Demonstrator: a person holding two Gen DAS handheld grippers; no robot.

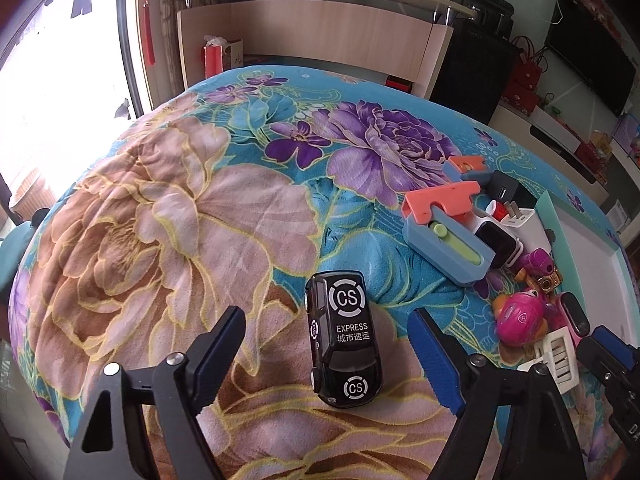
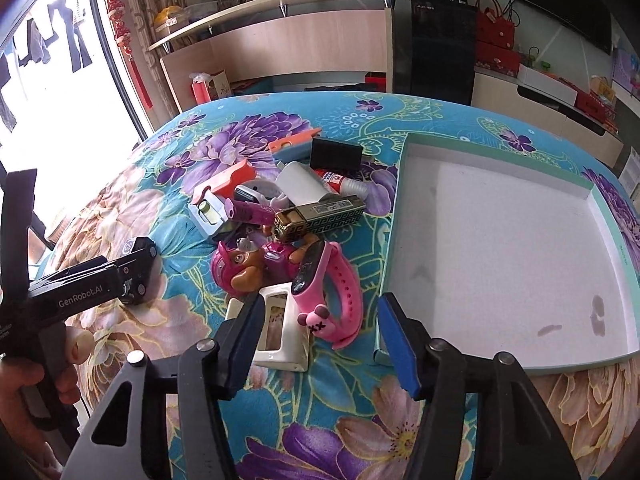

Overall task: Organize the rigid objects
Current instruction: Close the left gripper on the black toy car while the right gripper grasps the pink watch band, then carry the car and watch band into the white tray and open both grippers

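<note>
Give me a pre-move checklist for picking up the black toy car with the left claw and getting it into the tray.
1. Left claw open: ok, jaws spread wide.
2. Black toy car between the jaws: ok, roughly centred, neither pad touching it.
3. Car free of other items: ok, it sits alone on the blanket, apart from the pile.
4. Tray has room: ok, its white floor is bare.
5. Right claw out of the path: not ok, it hangs open over the pink watch, between car and tray.
6. Car steady on the soft blanket: cannot tell.
</note>
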